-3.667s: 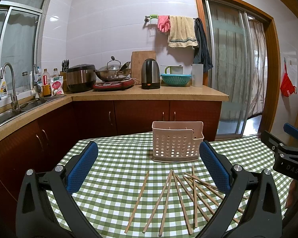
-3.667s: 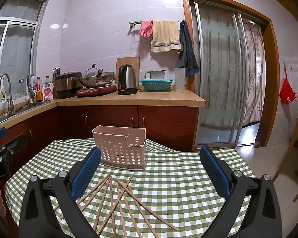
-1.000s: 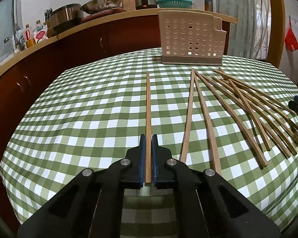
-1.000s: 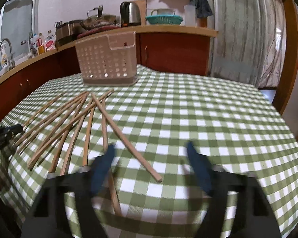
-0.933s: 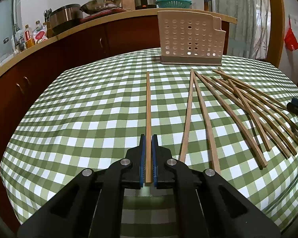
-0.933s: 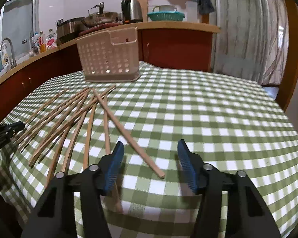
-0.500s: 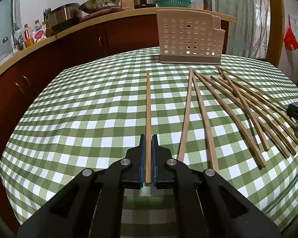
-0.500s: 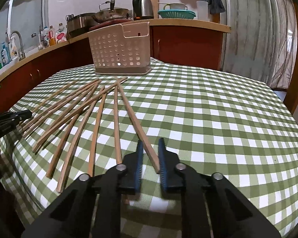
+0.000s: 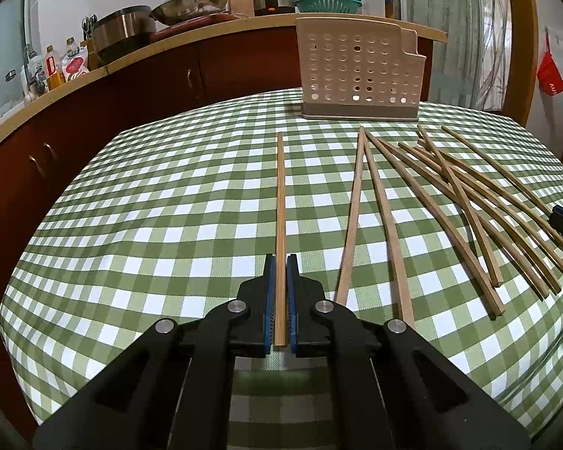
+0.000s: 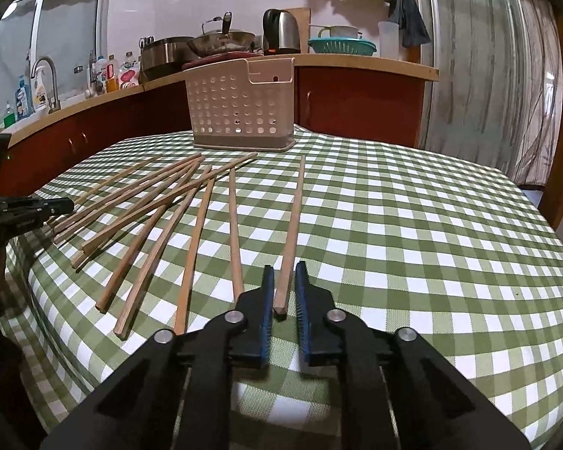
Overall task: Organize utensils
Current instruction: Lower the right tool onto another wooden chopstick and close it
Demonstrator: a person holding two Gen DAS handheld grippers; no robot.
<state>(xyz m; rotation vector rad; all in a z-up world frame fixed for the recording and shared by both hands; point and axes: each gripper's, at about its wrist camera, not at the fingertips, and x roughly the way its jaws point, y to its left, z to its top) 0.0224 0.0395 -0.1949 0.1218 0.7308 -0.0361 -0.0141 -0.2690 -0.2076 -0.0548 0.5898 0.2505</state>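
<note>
Several wooden chopsticks [image 9: 446,202] lie fanned on a green checked tablecloth [image 9: 161,225]. A beige perforated utensil holder [image 9: 358,69] stands at the far side; it also shows in the right wrist view [image 10: 242,107]. My left gripper [image 9: 280,262] is shut on the near end of a single chopstick [image 9: 280,202] lying apart on the left. My right gripper [image 10: 282,273] has its jaws closed around the near end of the rightmost chopstick [image 10: 293,221], with a thin gap still showing at each pad.
A kitchen counter [image 10: 356,62] with a kettle [image 10: 281,33], wok, rice cooker and teal colander runs behind the table. A sink [image 10: 45,75] is at the far left. A glass door [image 10: 488,75] is on the right. The table edge is close below both grippers.
My right gripper dropped to the table and closed from wide open around the rightmost chopstick's end, swinging that chopstick straighter. My left gripper stayed shut on its chopstick.
</note>
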